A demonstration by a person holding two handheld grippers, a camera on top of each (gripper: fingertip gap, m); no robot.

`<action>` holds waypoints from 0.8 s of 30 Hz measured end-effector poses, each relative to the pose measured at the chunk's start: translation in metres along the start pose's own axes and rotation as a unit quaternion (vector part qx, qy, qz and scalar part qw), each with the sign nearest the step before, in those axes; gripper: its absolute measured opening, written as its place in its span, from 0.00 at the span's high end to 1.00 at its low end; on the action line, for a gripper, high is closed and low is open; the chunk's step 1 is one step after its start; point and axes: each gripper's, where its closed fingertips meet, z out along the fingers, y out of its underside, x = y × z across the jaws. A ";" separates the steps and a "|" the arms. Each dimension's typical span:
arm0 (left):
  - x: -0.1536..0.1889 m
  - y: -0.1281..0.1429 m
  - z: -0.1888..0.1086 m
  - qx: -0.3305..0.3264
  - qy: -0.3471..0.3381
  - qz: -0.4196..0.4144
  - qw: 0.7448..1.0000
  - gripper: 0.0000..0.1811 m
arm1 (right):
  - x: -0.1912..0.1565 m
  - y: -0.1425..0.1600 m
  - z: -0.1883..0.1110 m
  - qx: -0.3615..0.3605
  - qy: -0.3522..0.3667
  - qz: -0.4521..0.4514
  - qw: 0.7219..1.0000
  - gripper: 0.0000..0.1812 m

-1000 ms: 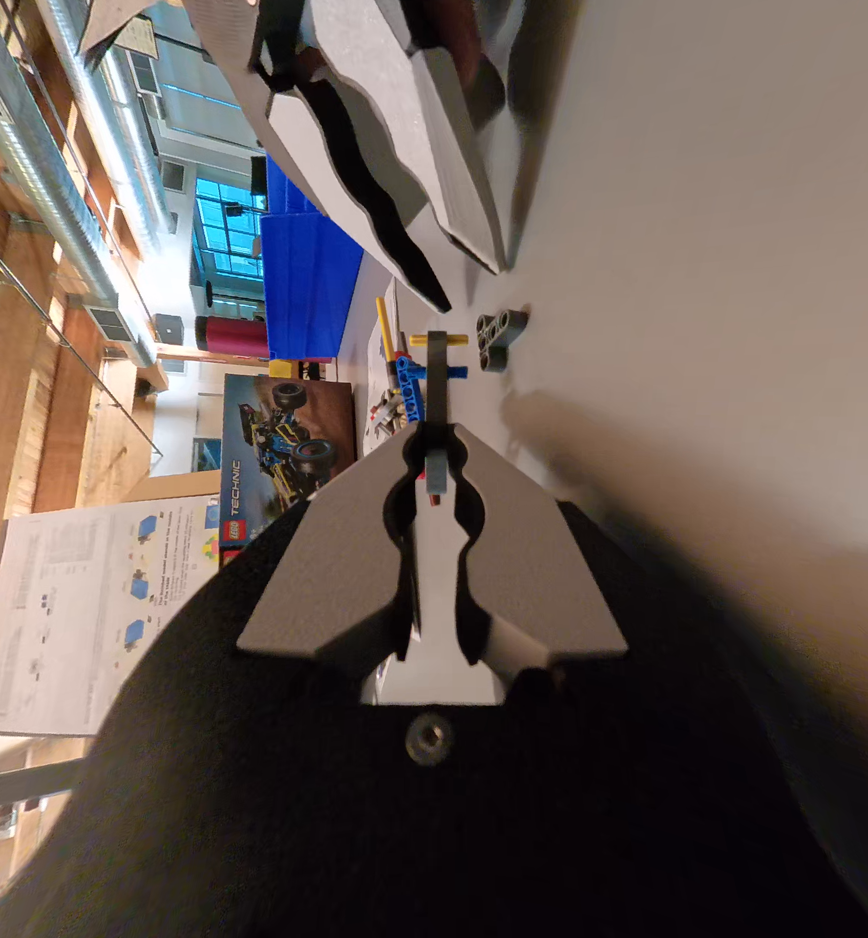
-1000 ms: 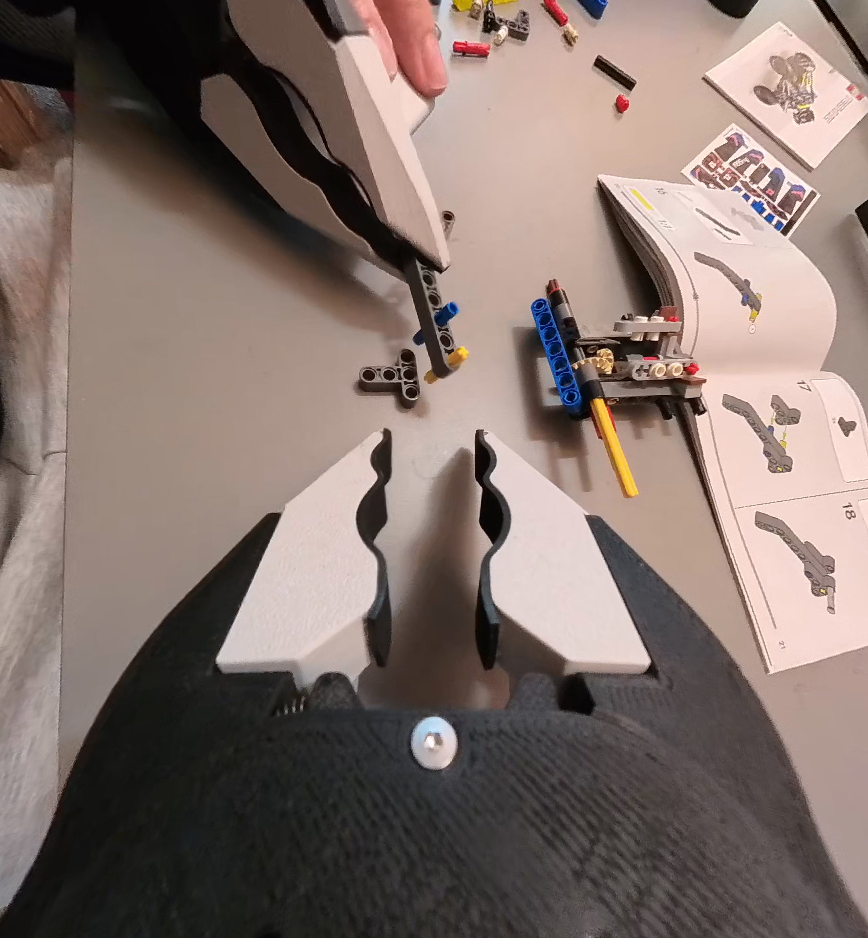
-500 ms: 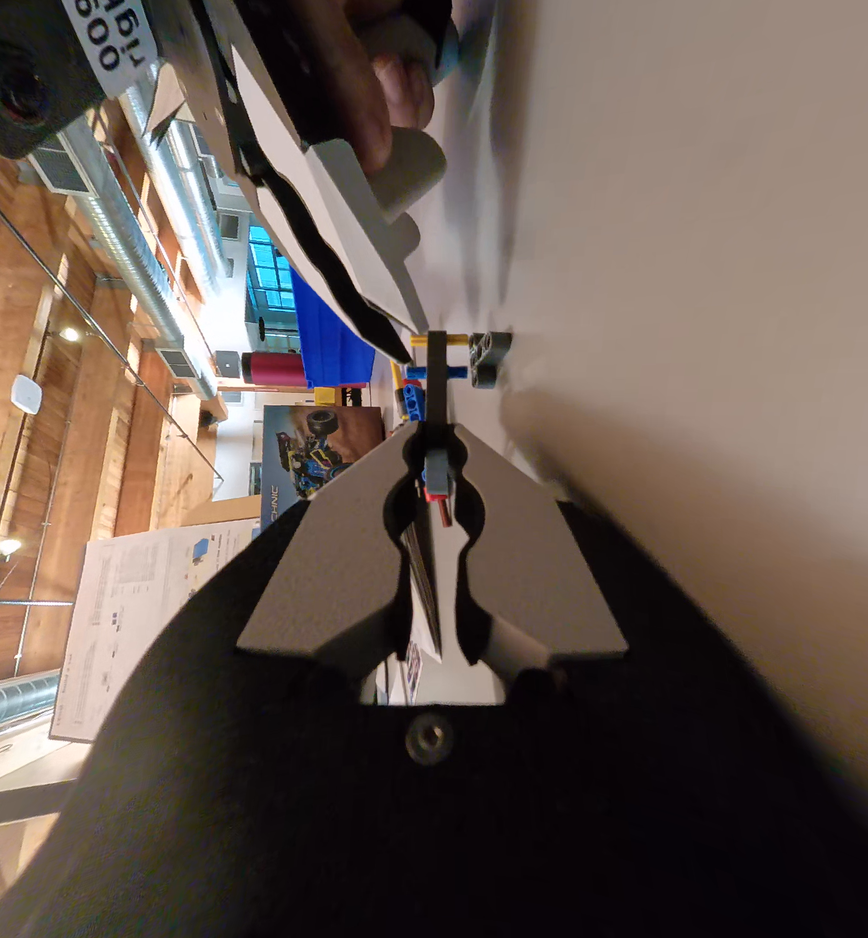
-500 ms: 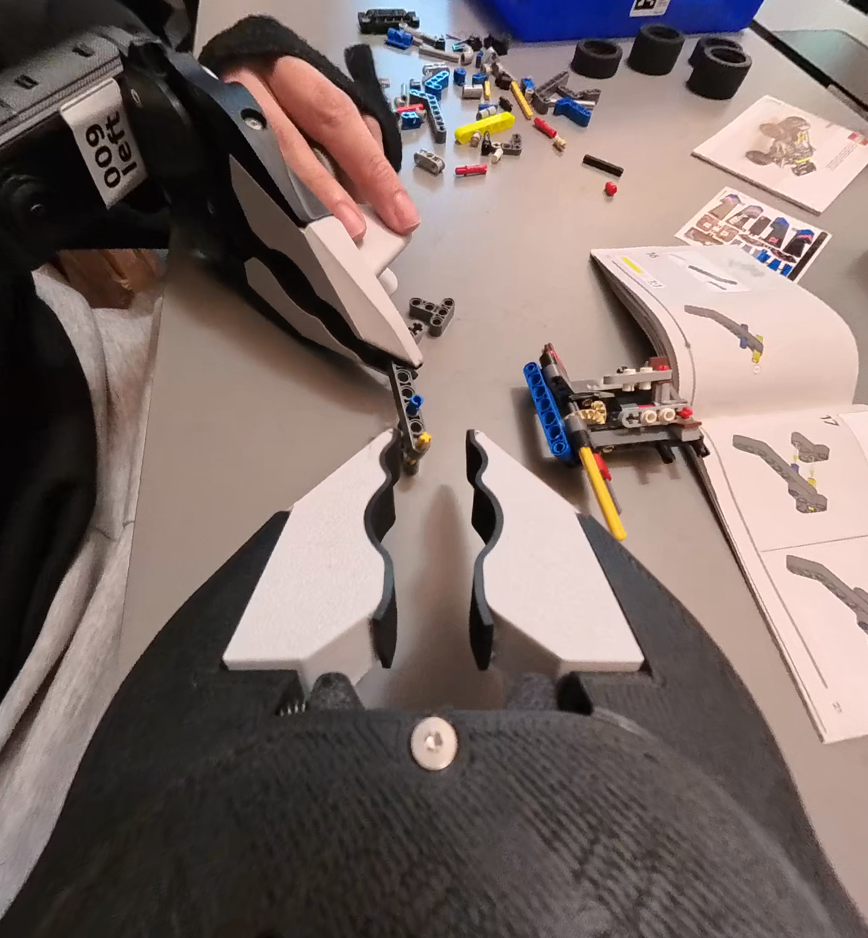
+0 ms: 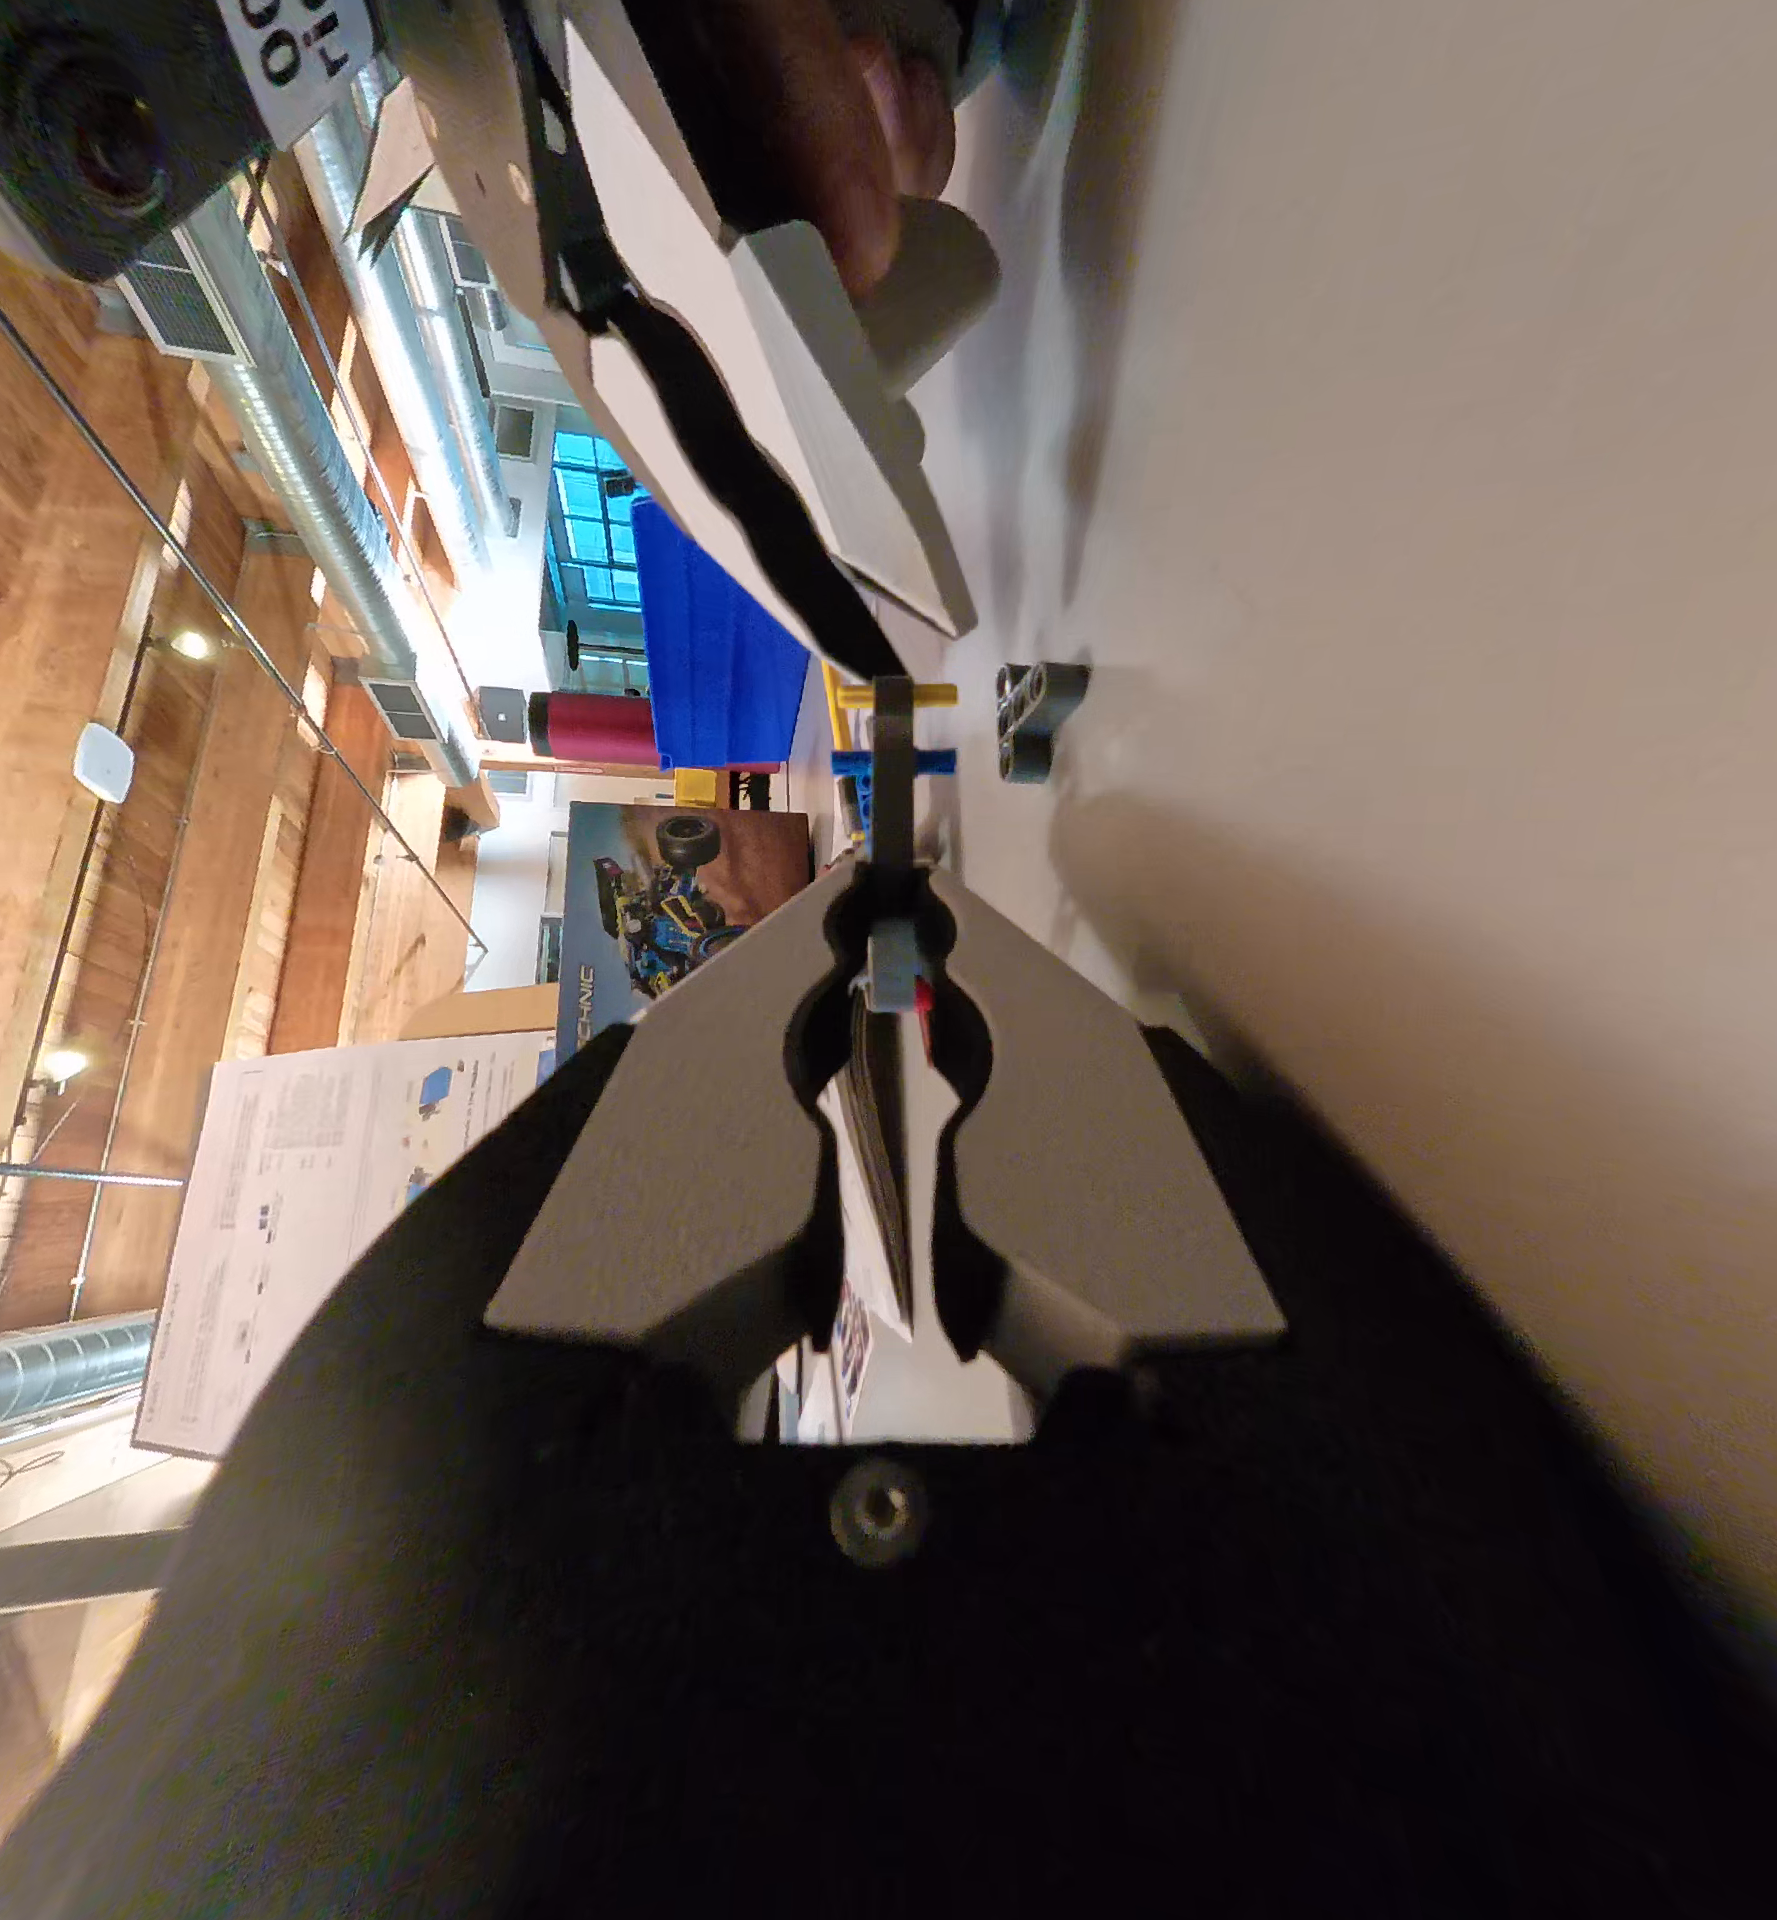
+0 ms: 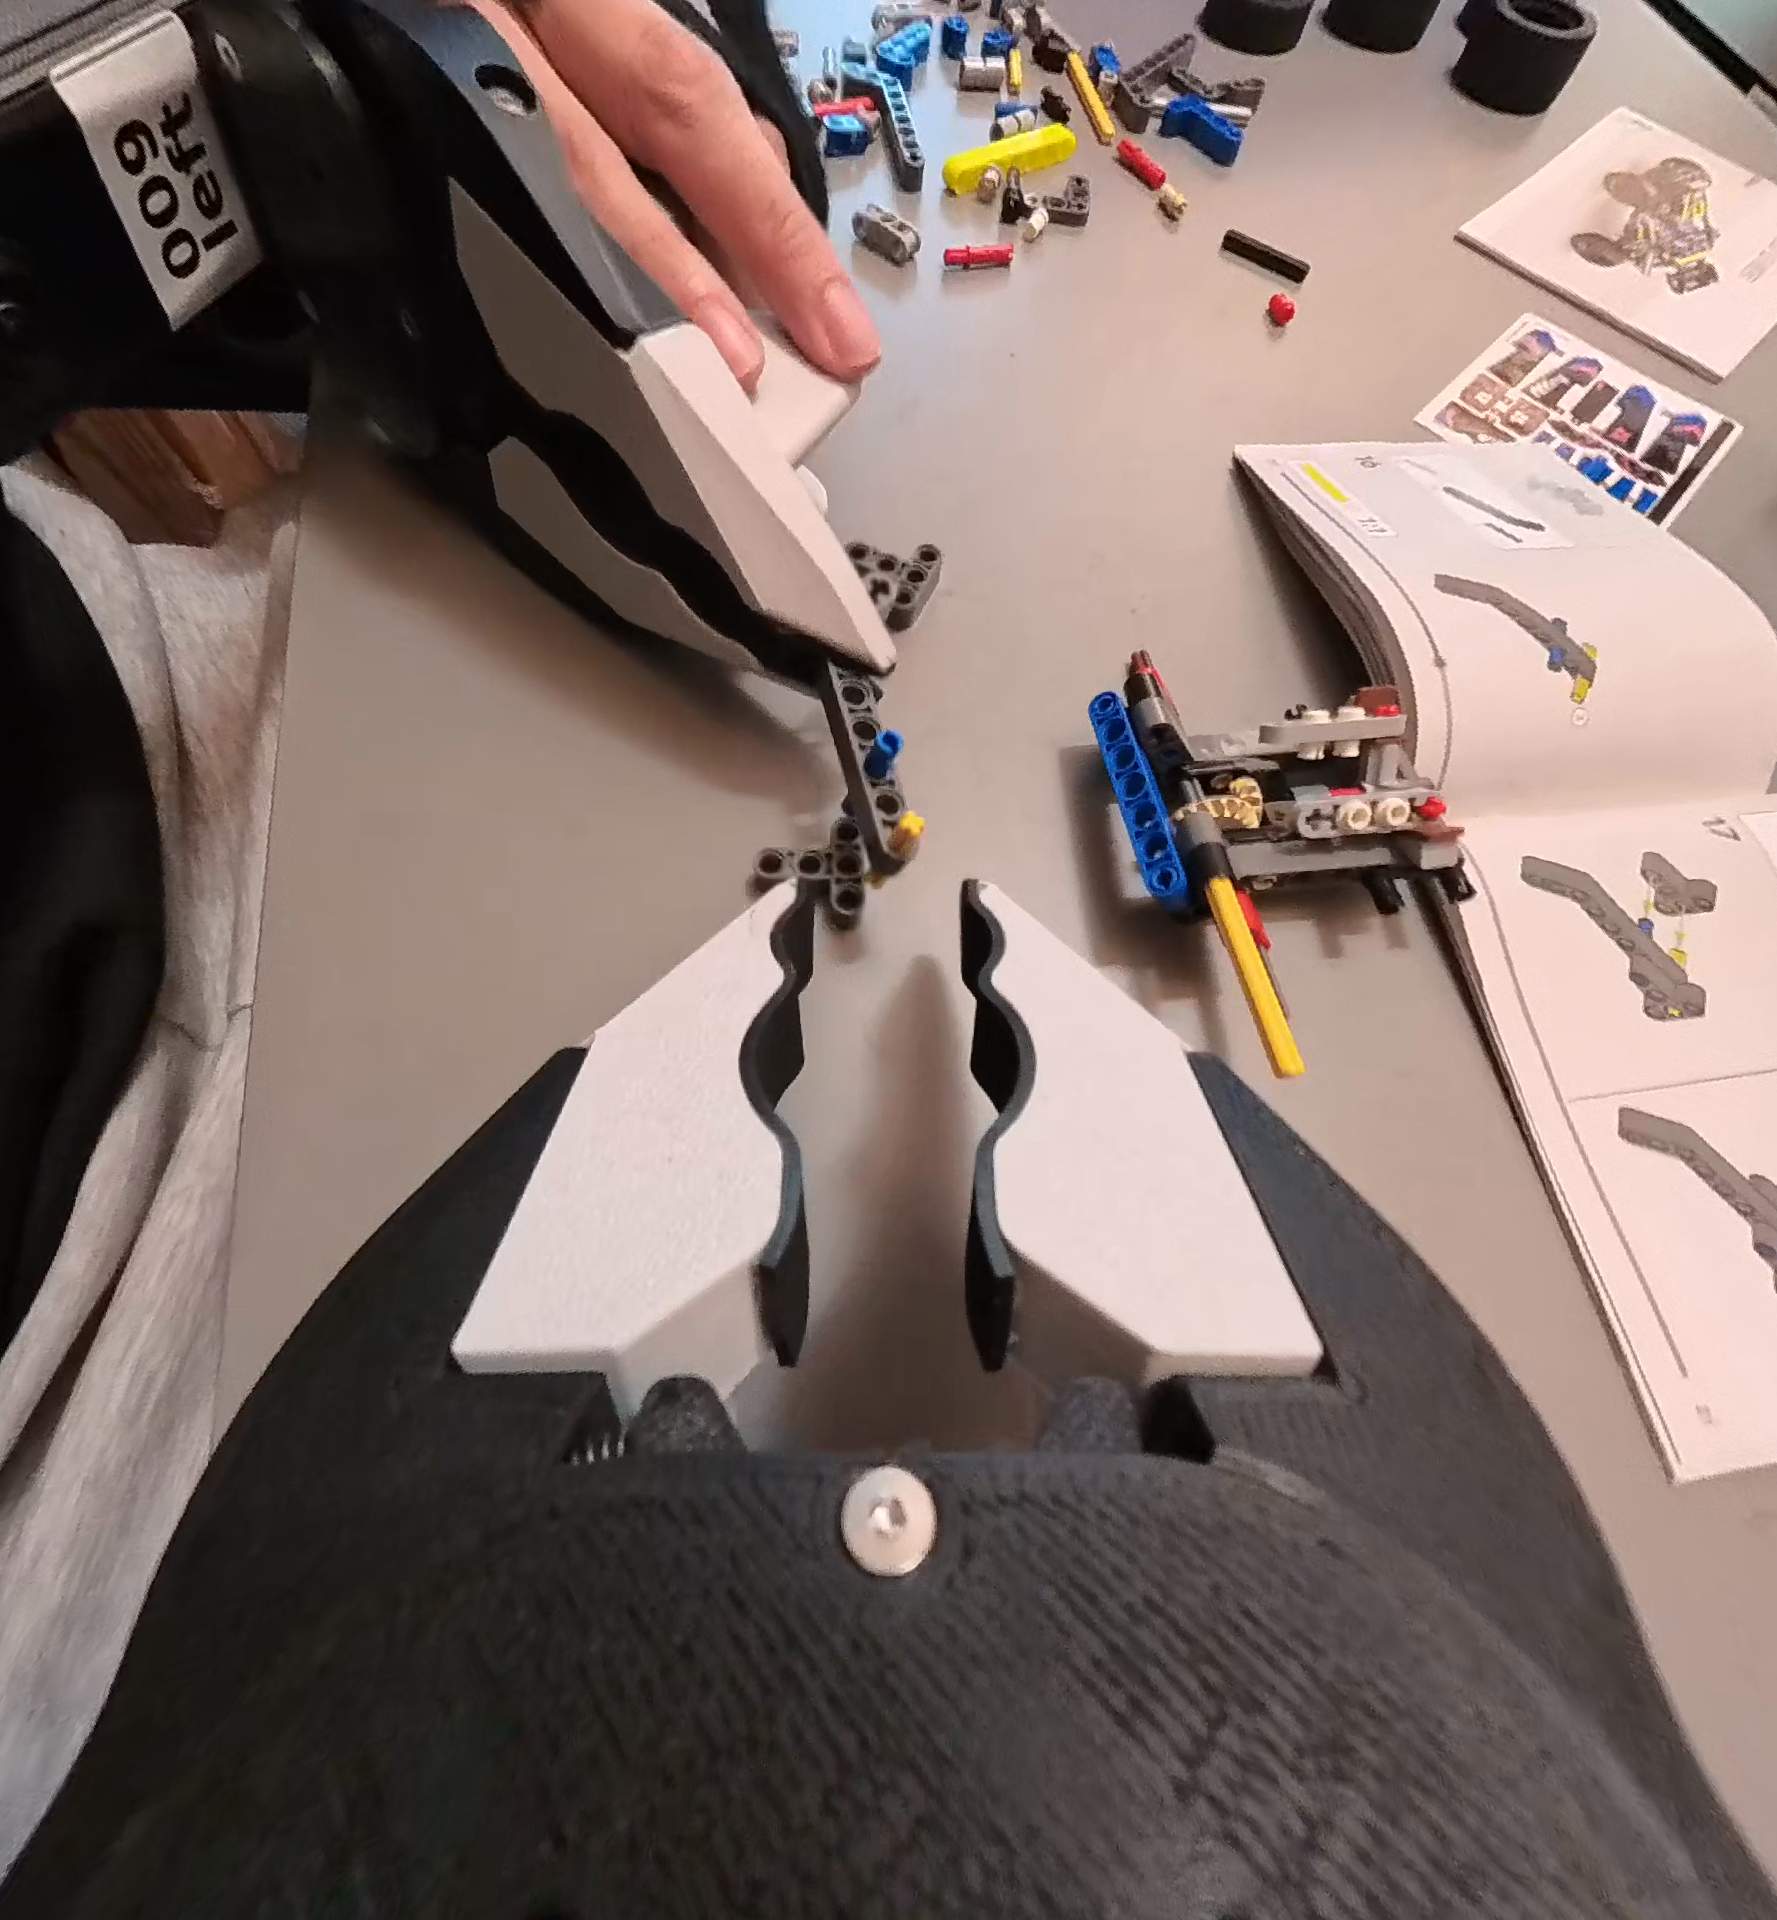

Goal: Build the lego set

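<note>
My left gripper (image 5: 889, 883) is shut on a dark grey beam (image 5: 892, 769) that carries a blue pin and a yellow pin. In the right wrist view this gripper (image 6: 848, 649) comes in from the upper left and holds the beam (image 6: 866, 748) slanting down, its low end close to the table. A dark grey T-shaped piece (image 6: 822, 868) lies on the table beside the beam's low end; it also shows in the left wrist view (image 5: 1035, 717). My right gripper (image 6: 882, 899) is open and empty, its left fingertip next to the T-shaped piece.
A partial build with a blue beam and yellow axle (image 6: 1268, 800) lies against the open instruction booklet (image 6: 1590, 727) at right. A second T-shaped piece (image 6: 899, 577) lies behind the left gripper. Loose parts (image 6: 1019, 104), black tyres (image 6: 1507, 42), a sticker sheet (image 6: 1580, 426) and a leaflet (image 6: 1653, 239) lie farther back. My hands' fingertips stand some 4 cm from each other.
My right gripper has moved closer to the beam's low end and the T-shaped piece, still open. My left gripper keeps its hold on the beam.
</note>
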 end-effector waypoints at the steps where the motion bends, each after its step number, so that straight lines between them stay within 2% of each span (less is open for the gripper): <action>1: -0.001 0.001 0.000 -0.002 -0.002 0.000 1.000 0.97 | 0.002 0.003 -0.001 -0.007 0.004 0.004 1.000 0.86; 14: -0.009 0.011 -0.001 -0.027 -0.023 -0.024 0.999 0.97 | 0.006 0.020 0.002 -0.055 0.004 0.013 0.998 0.85; 24: -0.017 0.024 -0.002 -0.060 -0.040 -0.047 0.996 0.97 | 0.006 0.021 0.003 -0.057 -0.009 0.029 0.998 0.85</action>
